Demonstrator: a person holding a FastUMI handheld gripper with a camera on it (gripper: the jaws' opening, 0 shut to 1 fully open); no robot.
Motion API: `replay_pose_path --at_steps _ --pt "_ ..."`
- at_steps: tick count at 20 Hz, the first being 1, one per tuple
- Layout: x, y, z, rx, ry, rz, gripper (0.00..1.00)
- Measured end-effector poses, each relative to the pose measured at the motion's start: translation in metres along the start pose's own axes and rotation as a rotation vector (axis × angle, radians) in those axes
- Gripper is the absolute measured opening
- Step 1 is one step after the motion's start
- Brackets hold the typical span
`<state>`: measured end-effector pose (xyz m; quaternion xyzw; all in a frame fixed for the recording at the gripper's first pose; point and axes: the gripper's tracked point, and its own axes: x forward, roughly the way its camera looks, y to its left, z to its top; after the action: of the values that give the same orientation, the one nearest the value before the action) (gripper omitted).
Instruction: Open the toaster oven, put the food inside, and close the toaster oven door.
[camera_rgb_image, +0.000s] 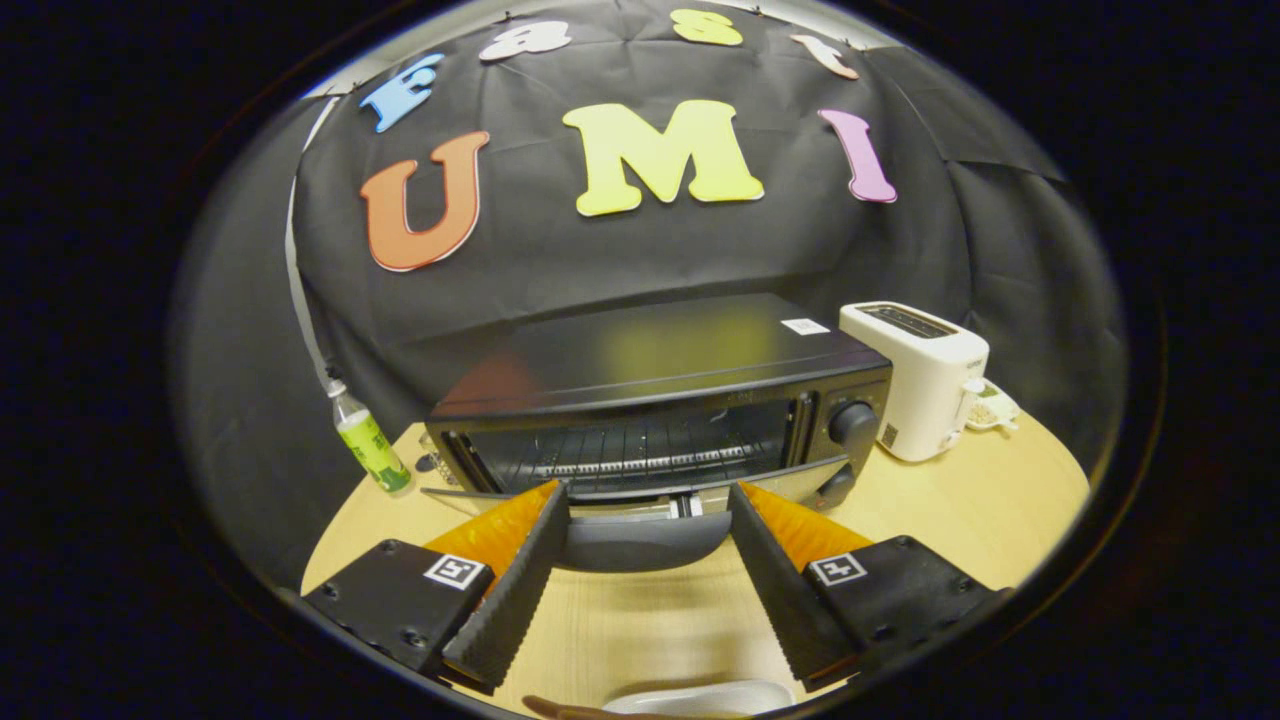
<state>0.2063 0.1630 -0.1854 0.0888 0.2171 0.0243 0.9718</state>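
A hand-held gripper is hovering over a pale wooden table, its jaws standing wide apart and gripping nothing, with the black toaster oven sitting just ahead at twelve o'clock. The oven door is lying dropped open, its dark handle showing between the two fingertips and the wire rack exposed in the cavity beyond. A rim of what may be a white dish is peeking in at six o'clock, close behind the fingers; whether it is carrying the food cannot be told. A white slot toaster is standing at two o'clock of the oven, just beside its control knobs, and a green-labelled bottle is leaning at nine o'clock near the table's edge.

The risks ahead are looking plain. The open door is jutting toward the fingers, so a low approach with food would likely be knocking its lip. A loose grip could be spilling the load onto the door rather than the rack. A wide swing to the left could be tipping the bottle.
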Motion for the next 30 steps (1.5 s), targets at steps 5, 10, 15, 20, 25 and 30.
replay_pose_path --at_steps 5,10,15,20,25,30 --pt "-0.018 -0.005 -0.036 -0.040 0.036 -0.013 1.00" --pt "-0.027 -0.009 -0.063 -0.078 0.096 0.001 1.00" --pt "-0.033 -0.011 -0.098 -0.088 0.191 0.045 1.00" --pt "-0.042 -0.020 -0.119 -0.006 0.266 0.069 1.00" --pt "-0.072 -0.022 -0.128 -0.026 0.255 0.107 1.00" --pt "-0.113 -0.023 -0.137 -0.073 0.210 0.116 1.00"
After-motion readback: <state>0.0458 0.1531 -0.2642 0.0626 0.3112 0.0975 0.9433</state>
